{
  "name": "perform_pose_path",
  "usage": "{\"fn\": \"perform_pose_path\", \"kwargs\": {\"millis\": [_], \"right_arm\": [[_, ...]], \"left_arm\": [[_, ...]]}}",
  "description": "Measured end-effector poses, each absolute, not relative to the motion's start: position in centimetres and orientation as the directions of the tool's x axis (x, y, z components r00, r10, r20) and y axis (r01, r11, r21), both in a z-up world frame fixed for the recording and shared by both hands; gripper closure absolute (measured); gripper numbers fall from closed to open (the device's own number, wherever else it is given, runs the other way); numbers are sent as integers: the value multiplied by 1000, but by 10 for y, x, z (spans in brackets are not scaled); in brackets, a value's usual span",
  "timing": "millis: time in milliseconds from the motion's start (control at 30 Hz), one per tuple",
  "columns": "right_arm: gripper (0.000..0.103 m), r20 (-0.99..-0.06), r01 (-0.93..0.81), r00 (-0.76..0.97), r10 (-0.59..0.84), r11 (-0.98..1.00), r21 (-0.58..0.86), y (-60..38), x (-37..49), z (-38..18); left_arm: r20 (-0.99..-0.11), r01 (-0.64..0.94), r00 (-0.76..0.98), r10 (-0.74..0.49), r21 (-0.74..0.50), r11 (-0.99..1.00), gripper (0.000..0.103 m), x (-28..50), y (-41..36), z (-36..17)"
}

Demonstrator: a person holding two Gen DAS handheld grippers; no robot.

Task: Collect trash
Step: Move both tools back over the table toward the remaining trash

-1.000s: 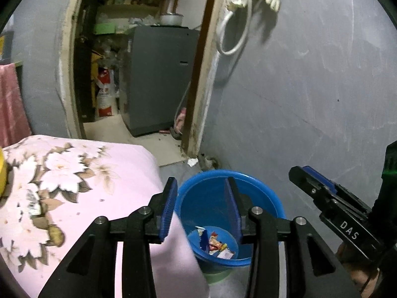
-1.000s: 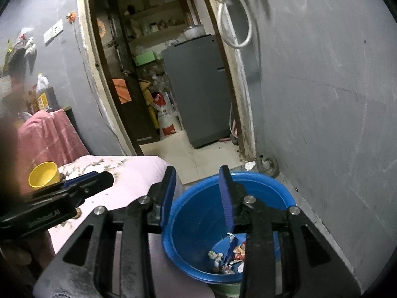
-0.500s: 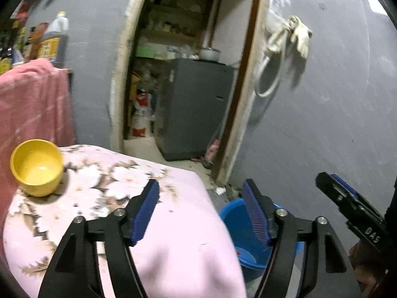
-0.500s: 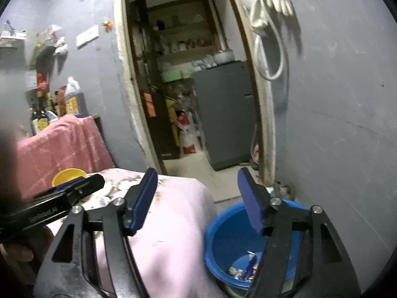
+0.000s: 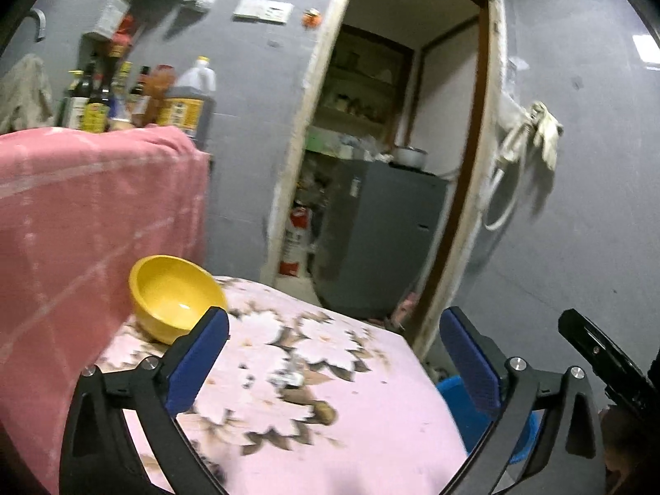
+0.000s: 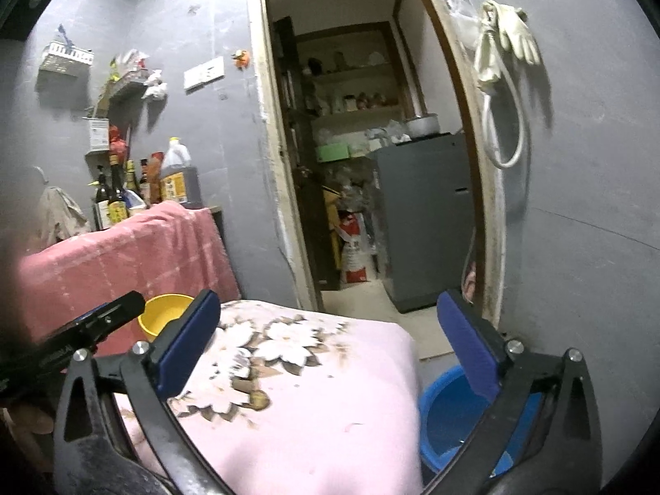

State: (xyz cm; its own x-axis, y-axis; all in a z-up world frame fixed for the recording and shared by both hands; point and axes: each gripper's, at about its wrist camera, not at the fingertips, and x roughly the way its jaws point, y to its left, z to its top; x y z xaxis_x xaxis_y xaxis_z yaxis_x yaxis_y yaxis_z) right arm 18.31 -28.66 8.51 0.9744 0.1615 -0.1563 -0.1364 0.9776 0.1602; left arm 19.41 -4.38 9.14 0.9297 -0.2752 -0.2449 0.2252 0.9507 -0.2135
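Observation:
My left gripper (image 5: 334, 330) hovers over a table under a pink floral cloth (image 5: 371, 412); its jaws are opening wide and nothing is between them. A small pale scrap (image 5: 286, 378), blurred, lies on the cloth ahead of it. My right gripper (image 6: 328, 313) hangs over the same cloth (image 6: 330, 392), jaws also opening, with nothing in them. The blue trash bucket (image 6: 443, 410) stands on the floor by the table's right edge, and the left wrist view shows part of it (image 5: 464, 420). Each view catches a finger of the other gripper at its outer edge.
A yellow bowl (image 5: 173, 301) sits at the table's far left. Behind it hangs a pink towel (image 5: 90, 214), with bottles (image 5: 181, 103) on a shelf above. An open doorway (image 6: 371, 247) leads to a grey fridge (image 6: 429, 222). Gloves and a hose (image 6: 503, 62) hang on the right wall.
Both grippers have risen and swung left, from above the blue bucket to over the table. Their jaws have spread from narrow to wide. The bucket has slid to the lower right.

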Motion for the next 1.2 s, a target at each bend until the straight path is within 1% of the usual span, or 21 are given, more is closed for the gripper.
{"fn": "perform_pose_path", "kwargs": {"millis": [267, 600, 1000, 1200], "right_arm": [[0, -119, -193, 971, 208, 973, 124, -245, 183, 84], [0, -151, -237, 958, 245, 969, 71, -212, 196, 67], [0, -274, -265, 926, 260, 964, 17, -194, 229, 31], [0, -375, -285, 888, 266, 959, 7, -188, 255, 11]], "left_arm": [[-216, 143, 960, -178, -168, 975, 2, 178, -7, 88], [-223, 88, 968, -120, -148, 985, 2, 178, 20, 73], [-271, 57, 958, -93, -136, 989, 2, 198, 33, 48], [-313, 49, 945, -90, -135, 990, 2, 214, 35, 36]]}}
